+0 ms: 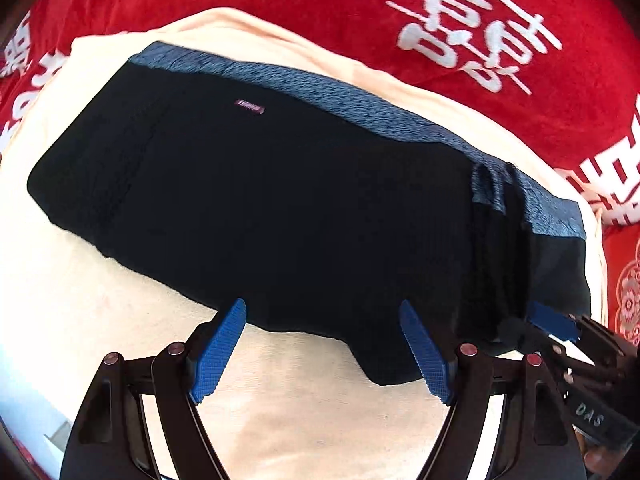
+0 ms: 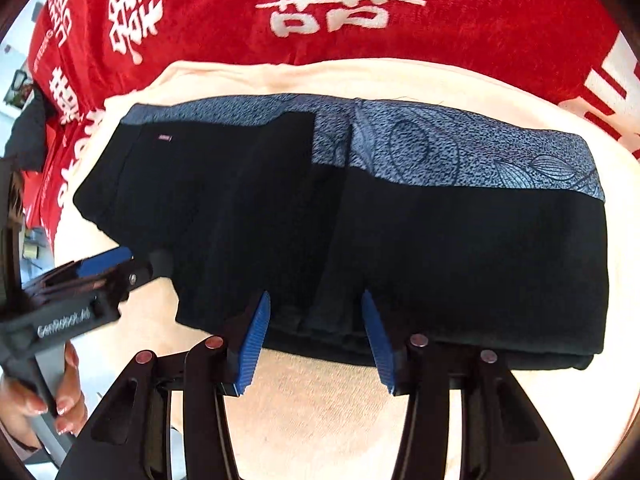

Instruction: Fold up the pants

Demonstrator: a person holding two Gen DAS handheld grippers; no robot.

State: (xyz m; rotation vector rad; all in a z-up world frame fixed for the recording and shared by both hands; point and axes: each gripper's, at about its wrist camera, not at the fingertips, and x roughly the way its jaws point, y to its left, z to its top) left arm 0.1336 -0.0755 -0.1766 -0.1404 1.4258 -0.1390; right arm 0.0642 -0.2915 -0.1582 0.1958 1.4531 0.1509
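Observation:
The black pants [image 1: 280,200] with a blue patterned waistband [image 1: 360,112] lie folded into a wide block on a cream cloth [image 1: 300,408]. They also show in the right wrist view [image 2: 440,260], waistband [image 2: 460,152] at the far edge. My left gripper [image 1: 322,312] is open, its blue fingers [image 1: 218,352] at the pants' near edge, nothing between them. My right gripper [image 2: 316,300] is open, its fingers [image 2: 252,344] straddling the near edge at the overlap. Each gripper shows in the other's view, the right one [image 1: 556,324] and the left one [image 2: 112,260].
A red blanket with white characters [image 1: 460,40] lies beyond the cream cloth and around it [image 2: 480,20]. A hand [image 2: 60,392] holds the left gripper's handle at the lower left. Room clutter shows at the far left edge [image 2: 20,88].

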